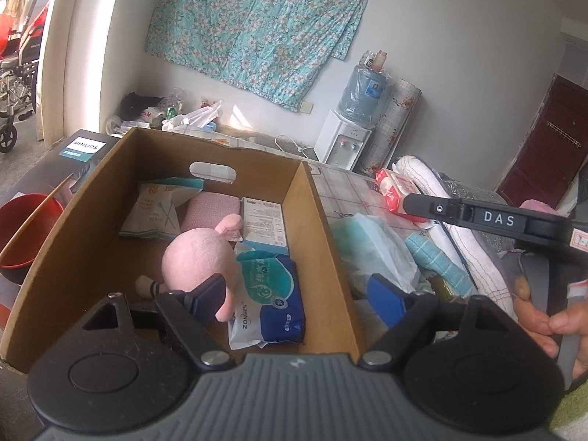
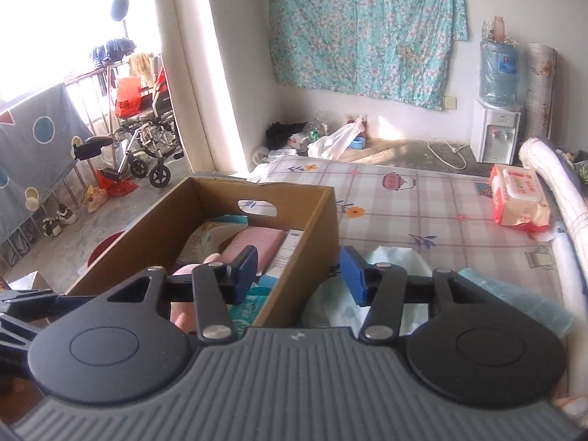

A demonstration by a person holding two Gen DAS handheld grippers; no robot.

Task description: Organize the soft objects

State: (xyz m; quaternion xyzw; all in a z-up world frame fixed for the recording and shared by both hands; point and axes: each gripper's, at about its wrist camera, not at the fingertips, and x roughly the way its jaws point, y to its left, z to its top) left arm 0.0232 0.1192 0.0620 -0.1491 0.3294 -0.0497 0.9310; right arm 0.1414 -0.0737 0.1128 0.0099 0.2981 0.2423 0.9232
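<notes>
A cardboard box [image 1: 323,242] sits on the bed and holds a pink plush toy [image 1: 200,257], a blue and white wipes pack [image 1: 270,301], a pink towel [image 1: 211,207], a white carton [image 1: 262,224] and a cotton swab bag [image 1: 156,209]. My left gripper [image 1: 297,297] is open above the box's near right wall, empty. My right gripper [image 2: 299,273] is open and empty over the same wall of the box [image 2: 319,228]. A pale plastic bag [image 1: 371,253] lies right of the box. A red and white wipes pack [image 2: 518,198] lies far right on the bed.
The patterned bedsheet [image 2: 411,202] stretches behind the box. A rolled quilt [image 2: 562,202] runs along the right edge. A water dispenser [image 2: 494,136] stands at the wall. A red basin [image 1: 25,228] and a wheelchair [image 2: 147,139] are on the floor left.
</notes>
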